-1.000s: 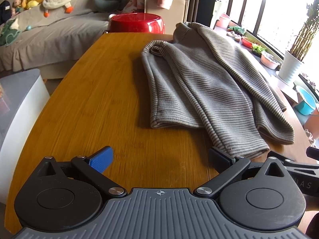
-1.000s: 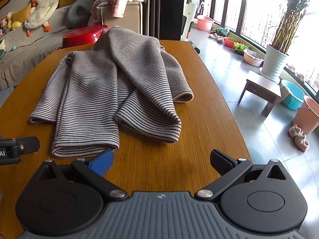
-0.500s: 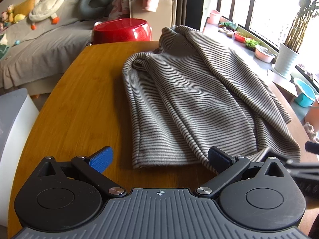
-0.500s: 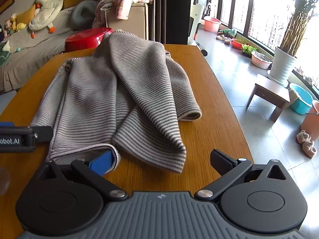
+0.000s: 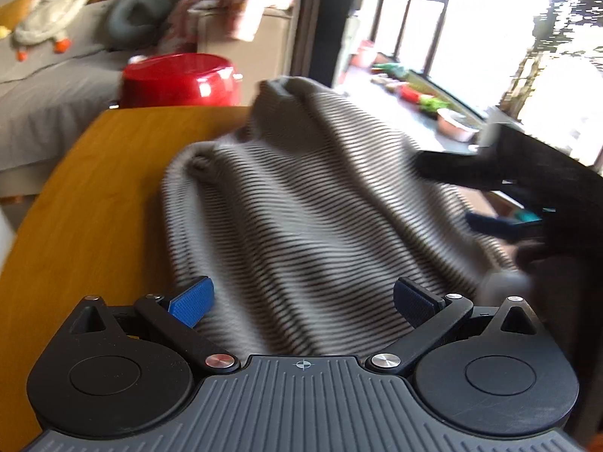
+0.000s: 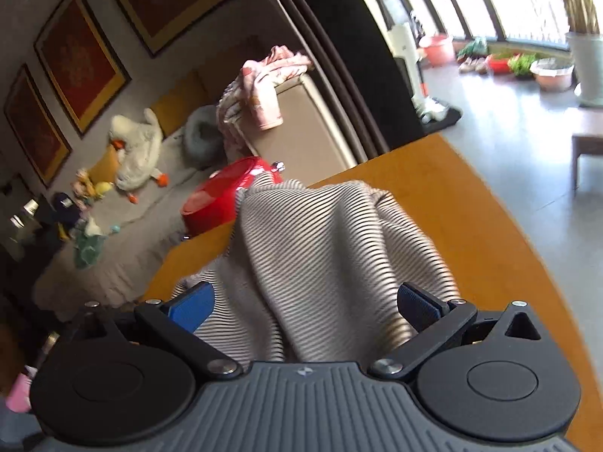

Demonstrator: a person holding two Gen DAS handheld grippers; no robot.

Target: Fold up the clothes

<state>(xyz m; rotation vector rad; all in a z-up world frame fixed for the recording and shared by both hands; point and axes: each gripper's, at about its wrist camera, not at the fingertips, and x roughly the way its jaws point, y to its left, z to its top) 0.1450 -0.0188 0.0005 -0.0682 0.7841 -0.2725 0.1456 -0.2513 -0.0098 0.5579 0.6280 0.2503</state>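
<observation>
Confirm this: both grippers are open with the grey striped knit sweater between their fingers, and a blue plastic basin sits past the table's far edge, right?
Not quite: the plastic basin is red, not blue, as the left wrist view shows. Otherwise correct: left gripper and right gripper are open around the grey striped knit sweater.

Daylight blasting through the windows [image 5: 490,37], totally blown out; both views motion-blurred, with fisheye bending the edges.

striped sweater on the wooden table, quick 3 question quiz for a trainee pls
1. True or false: the left tongs are shut flat with nothing between them.
2. What lies between the right tongs? A) striped sweater B) red basin C) bare wooden table
3. Fill in: beyond the table's far end sits a red ____.

Key: 1 false; 2 A; 3 basin
</observation>
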